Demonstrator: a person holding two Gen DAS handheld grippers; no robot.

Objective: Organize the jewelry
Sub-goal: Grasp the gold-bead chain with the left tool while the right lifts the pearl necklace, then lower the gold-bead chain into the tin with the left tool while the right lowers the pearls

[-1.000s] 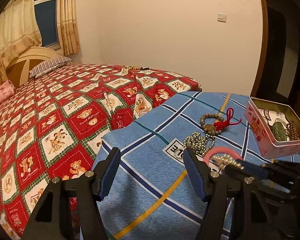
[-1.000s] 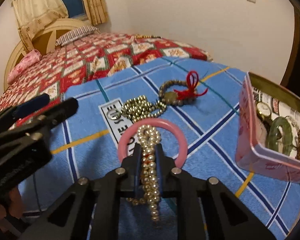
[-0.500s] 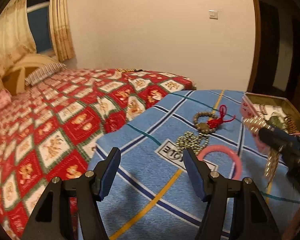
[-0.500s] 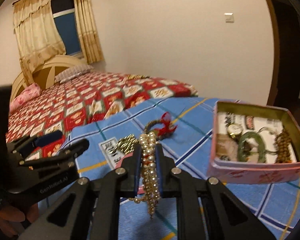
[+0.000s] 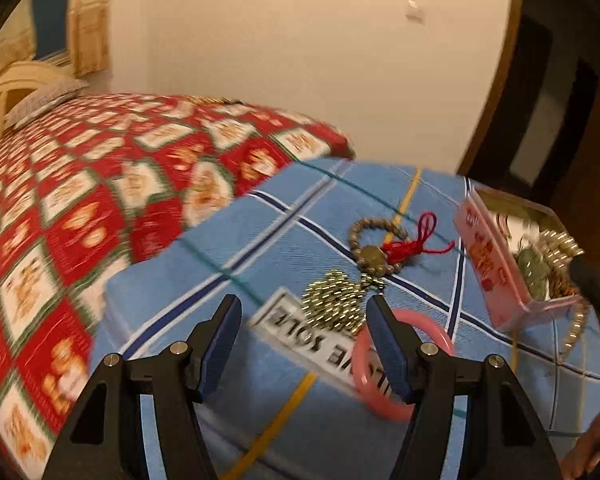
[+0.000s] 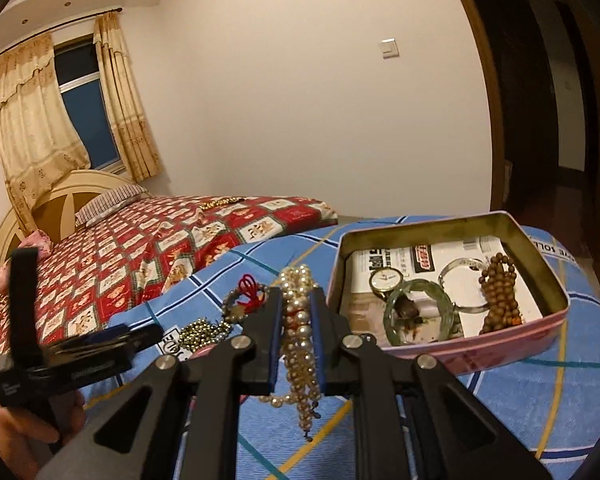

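Observation:
My right gripper is shut on a cream pearl necklace, which dangles in loops above the blue checked cloth, just left of the pink tin. The tin holds a watch, a green bangle, a clear bangle and brown beads. My left gripper stands open and empty above the cloth; a pink bangle lies behind its right finger. A gold bead chain and a bead bracelet with a red tassel lie beyond. The pearls hang at the tin in the left wrist view.
A bed with a red patterned cover runs along the left of the blue cloth. More beads lie on the bed's far end. A dark doorway stands behind the tin. A hand holds the left gripper's handle.
My right gripper lifted the pearl necklace off the pink bangle and carried it up and right toward the tin. The left gripper swung right, nearer the gold chain and pink bangle, still open.

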